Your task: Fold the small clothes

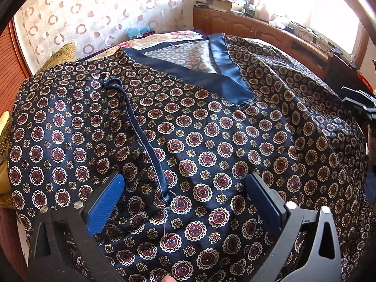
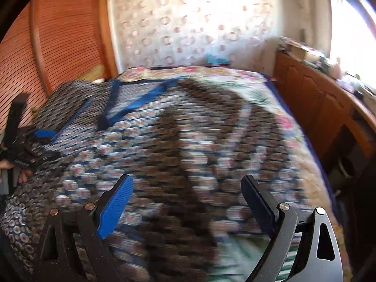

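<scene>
Left jaws: the left gripper has its blue pads spread wide, holding nothing; patterned cloth lies between and below them.
Right jaws: the right gripper is also spread wide and empty, hanging over the cloth; this view is smeared by motion blur.
Garment: a dark navy satin garment printed with red and cream medallions lies spread across the bed, filling most of the left wrist view.
Trim: a plain navy band edges an opening near the far side, showing the paler inside of the fabric.
Strap: a narrow navy strap runs over the cloth from the far left down to just between the left pads.
Bed: a floral bedspread shows beyond and to the right of the garment.
Surroundings: a patterned curtain hangs behind the bed; a wooden cabinet stands along the right under a bright window.
</scene>
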The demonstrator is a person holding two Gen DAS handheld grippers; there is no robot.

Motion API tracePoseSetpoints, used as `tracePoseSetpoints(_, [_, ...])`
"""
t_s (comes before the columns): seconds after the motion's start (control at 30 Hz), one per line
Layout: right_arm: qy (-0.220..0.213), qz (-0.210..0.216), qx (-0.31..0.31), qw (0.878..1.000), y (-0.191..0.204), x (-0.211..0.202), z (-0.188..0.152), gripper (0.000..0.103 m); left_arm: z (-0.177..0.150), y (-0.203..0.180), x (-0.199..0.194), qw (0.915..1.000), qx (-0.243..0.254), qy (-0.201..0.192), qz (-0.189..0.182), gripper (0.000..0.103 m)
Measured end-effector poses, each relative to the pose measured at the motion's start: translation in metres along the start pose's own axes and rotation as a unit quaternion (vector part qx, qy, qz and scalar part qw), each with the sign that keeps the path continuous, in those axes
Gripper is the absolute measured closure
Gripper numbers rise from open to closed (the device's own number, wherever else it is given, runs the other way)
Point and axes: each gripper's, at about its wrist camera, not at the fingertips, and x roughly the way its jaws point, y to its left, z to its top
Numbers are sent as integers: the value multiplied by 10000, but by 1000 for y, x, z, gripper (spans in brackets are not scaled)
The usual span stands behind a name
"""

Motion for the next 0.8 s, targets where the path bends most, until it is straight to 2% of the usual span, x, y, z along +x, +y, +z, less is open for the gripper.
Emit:
tracePoseSetpoints(0.13, [44,-535,183,9984,-40,-5,-3,9,0,0,0,10000,1,0,2,0])
tracePoseSetpoints(0.3, [160,-781,418,9959,-70,-8,-9,9,1,-1,1,10000,0,0,4,0])
tracePoseSetpoints(0.37, [236,-743,479,9958,-75,-6,-11,10,1,-1,1,10000,-10,4,12,0])
tracePoseSetpoints(0.43, [351,-605,542,9961,-77,-1,-15,18,1,0,0,10000,-16,6,11,0])
tracePoseSetpoints(0.53, [446,-320,699,9960,-80,7,-16,25,1,0,0,10000,-17,6,10,0])
tracePoseSetpoints(0.6, [497,-296,674,9960,-78,10,-18,28,2,0,1,10000,-23,6,14,0])
tracePoseSetpoints(0.8, [596,-238,689,9956,-91,8,-22,46,-1,2,-3,9998,-142,-23,123,0])
